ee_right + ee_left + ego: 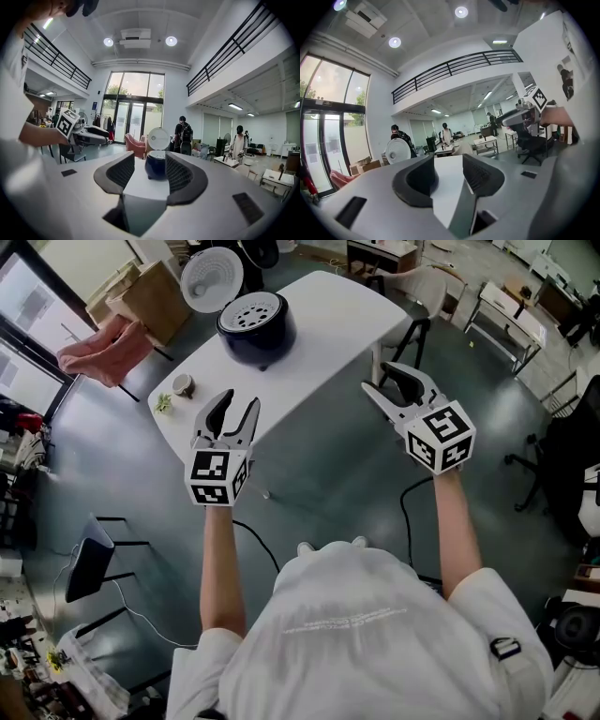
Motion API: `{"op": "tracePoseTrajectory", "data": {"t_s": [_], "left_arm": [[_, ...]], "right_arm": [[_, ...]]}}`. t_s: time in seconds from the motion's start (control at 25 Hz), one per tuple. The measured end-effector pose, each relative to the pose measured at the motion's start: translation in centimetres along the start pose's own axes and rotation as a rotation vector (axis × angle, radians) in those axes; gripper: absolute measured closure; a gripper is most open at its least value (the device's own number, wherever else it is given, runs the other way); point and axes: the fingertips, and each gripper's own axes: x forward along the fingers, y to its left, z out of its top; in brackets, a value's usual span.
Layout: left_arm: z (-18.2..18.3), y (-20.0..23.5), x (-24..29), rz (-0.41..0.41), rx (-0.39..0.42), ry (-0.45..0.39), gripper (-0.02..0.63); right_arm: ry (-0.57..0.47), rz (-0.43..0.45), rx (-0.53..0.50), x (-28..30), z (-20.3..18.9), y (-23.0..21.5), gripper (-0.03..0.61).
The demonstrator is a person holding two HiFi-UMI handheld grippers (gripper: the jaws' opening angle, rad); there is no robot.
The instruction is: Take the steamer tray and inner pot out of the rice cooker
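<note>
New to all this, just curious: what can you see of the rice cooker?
The rice cooker has a round, dark blue body that looks like glossy plastic. It stands upright near the far end of the white table. Its round white lid is swung open behind it. A pale steamer tray dotted with holes sits in the top. Only the table touches it.

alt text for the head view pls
From above, a person holds the left gripper and right gripper, both open and empty, by the near end of a white table. At its far end stands a dark rice cooker, lid up, the perforated steamer tray inside.
</note>
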Motion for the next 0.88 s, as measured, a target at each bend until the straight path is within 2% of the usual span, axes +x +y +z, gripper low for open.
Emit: {"op": "tracePoseTrajectory", "data": {"t_s": [0.28, 0.44, 0.64, 0.88], "left_arm": [[0.5, -1.5, 1.1, 0.029, -0.015, 0.01, 0.41], [0.2, -2.6, 1.3, 0.066, -0.032, 0.027, 0.41], [-0.9, -4.0, 1.5, 0.091, -0.043, 0.078, 0.41], [-0.7, -3.3, 2.4, 0.098, -0.046, 0.087, 0.41]], "right_arm": [[-0.036, 0.01, 0.023, -0.9, 0.0, -2.4, 0.362], [-0.061, 0.083, 0.065, -1.8, -0.3, -3.2, 0.347], [-0.035, 0.163, 0.083, -1.9, -1.5, -3.7, 0.339], [-0.034, 0.163, 0.123, -1.0, -2.3, -4.8, 0.356]]}}
